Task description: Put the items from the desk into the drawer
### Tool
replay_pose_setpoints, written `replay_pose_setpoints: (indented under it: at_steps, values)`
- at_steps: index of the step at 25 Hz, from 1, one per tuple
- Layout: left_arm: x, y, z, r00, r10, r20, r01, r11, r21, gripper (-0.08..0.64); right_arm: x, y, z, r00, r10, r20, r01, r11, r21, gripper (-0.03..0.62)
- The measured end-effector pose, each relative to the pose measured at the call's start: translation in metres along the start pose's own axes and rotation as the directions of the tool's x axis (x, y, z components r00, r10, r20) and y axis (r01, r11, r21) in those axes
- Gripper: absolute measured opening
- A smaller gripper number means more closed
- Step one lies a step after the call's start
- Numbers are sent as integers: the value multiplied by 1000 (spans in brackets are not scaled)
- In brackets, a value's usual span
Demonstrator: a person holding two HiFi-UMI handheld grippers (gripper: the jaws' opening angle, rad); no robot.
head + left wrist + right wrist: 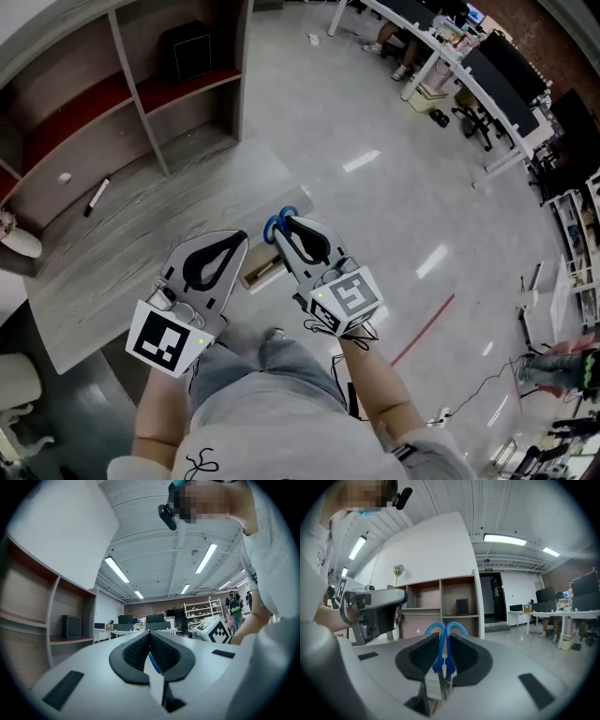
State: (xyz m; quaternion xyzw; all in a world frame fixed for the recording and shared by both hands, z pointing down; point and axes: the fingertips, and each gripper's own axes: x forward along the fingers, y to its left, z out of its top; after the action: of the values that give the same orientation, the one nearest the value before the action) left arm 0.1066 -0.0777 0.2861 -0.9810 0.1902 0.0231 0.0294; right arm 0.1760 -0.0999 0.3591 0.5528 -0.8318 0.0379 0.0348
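My right gripper (287, 228) is shut on a pair of scissors (279, 223). Their blue handles (446, 631) stick out forward past the jaw tips, and the metal blades run back between the pads. My left gripper (238, 240) hangs close beside it on the left, its jaws meeting at the tips (150, 634). A thin blue sliver shows in the gap lower down; I cannot tell what it is. Both grippers hover near the corner of the grey wooden desk (141, 253). A wooden drawer-like box (262, 273) shows under that corner, between the grippers.
On the desk lie a black-and-white marker (96, 197), a small white object (64, 177) and a white pot (19, 242). A shelf unit behind the desk holds a black box (192, 52). Office desks and chairs (487, 75) stand across the shiny floor.
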Motion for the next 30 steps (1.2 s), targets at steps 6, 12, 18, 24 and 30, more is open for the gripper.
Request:
replay_pose_setpoints:
  at_steps: [6, 12, 18, 24, 30]
  values:
    - [14, -21, -9, 994, 109, 0, -109, 994, 7, 11, -10, -15, -27, 992, 125, -26, -125, 992, -19, 87]
    - [16, -30, -16, 982, 188, -5, -188, 982, 18, 11, -8, -26, -70, 977, 196, -84, -198, 980, -24, 87]
    - [10, -22, -23, 969, 247, -18, -246, 969, 23, 11, 7, -21, -123, 950, 253, -184, -270, 960, -71, 87]
    - [2, -11, -35, 958, 285, -37, -285, 959, 13, 11, 18, -14, -171, 918, 283, -279, -319, 944, -90, 86]
    - [-6, 1, -47, 948, 313, -57, -314, 950, 0, 11, 29, -13, -219, 885, 259, -387, -332, 934, -135, 86]
